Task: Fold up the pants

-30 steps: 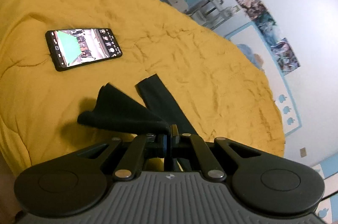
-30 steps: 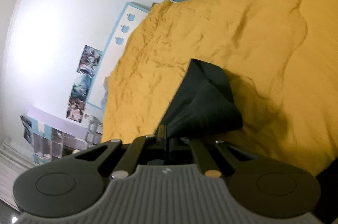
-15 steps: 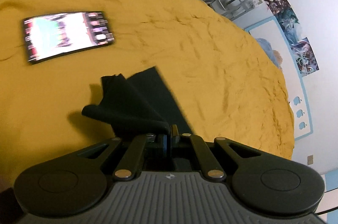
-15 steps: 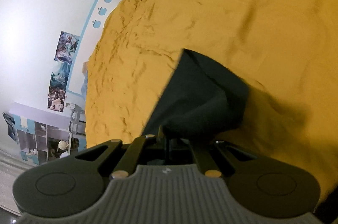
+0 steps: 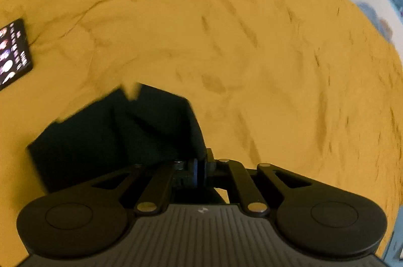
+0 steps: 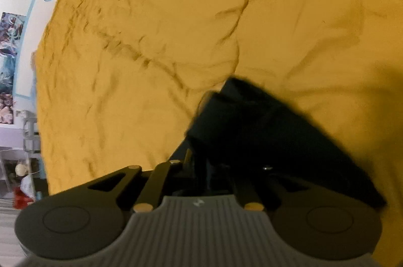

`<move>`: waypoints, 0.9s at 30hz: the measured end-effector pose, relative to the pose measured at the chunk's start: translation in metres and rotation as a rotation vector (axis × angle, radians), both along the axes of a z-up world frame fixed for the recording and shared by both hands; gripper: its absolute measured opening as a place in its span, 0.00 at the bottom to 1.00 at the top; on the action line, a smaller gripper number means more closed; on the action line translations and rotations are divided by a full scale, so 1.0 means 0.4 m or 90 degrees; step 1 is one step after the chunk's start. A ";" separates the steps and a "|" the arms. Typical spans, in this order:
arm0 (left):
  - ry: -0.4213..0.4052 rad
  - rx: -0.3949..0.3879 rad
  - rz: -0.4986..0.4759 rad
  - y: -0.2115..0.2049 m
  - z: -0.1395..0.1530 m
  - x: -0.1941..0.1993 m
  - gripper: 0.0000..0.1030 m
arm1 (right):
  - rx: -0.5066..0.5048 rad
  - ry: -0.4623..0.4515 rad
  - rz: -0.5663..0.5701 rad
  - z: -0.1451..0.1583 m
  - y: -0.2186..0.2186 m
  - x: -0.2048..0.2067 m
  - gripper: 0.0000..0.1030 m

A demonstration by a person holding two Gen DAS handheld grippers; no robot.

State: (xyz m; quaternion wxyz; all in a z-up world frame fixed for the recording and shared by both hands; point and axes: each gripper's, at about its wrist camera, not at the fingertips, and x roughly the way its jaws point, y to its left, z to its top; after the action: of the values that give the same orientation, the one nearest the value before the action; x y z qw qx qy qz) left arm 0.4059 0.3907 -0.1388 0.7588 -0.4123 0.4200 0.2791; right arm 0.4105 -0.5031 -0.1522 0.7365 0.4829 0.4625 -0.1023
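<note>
Pinching black pants [image 5: 113, 130] over yellow bedspread [image 5: 252, 65]

No text can be read here: the lit phone screen [image 5: 13, 54] on the yellow bedspread [image 5: 226, 40] shows only blurred icons, and the wall posters [image 6: 7, 45] carry pictures alone.

Each claw, left [image 5: 201, 161] and right [image 6: 201, 166], is matte black: two round lobed side plates with a shallow circular recess in each, slotted linkage arms pinned with brass-coloured rivets, and a ribbed grey housing behind bearing a small pale logo mark.
</note>
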 end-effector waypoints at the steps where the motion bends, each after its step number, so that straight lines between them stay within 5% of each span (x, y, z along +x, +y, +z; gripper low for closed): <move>1: -0.022 0.015 0.010 0.009 0.001 -0.005 0.07 | -0.011 -0.026 -0.001 0.008 -0.009 -0.008 0.08; 6: -0.059 0.121 0.068 0.046 0.030 -0.084 0.09 | -0.130 -0.150 -0.010 0.087 -0.070 -0.099 0.11; 9: -0.094 0.124 0.038 0.019 0.045 -0.135 0.09 | -0.188 -0.173 0.012 0.128 -0.095 -0.145 0.13; 16: -0.159 0.181 -0.238 -0.283 0.057 -0.205 0.18 | -0.333 -0.214 0.287 0.163 0.093 -0.142 0.21; 21: -0.191 0.293 -0.463 -0.565 0.049 -0.231 0.33 | -0.348 -0.215 0.413 0.110 0.246 -0.081 0.22; 27: -0.180 0.335 -0.570 -0.740 0.013 -0.269 0.36 | -0.447 -0.250 0.486 0.086 0.374 -0.122 0.23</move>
State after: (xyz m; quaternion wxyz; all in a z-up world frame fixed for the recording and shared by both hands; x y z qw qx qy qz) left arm 0.2982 0.0946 -0.1337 0.9305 -0.0222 0.3641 -0.0343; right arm 0.3616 -0.3536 -0.1177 0.9104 0.0166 0.3970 0.1156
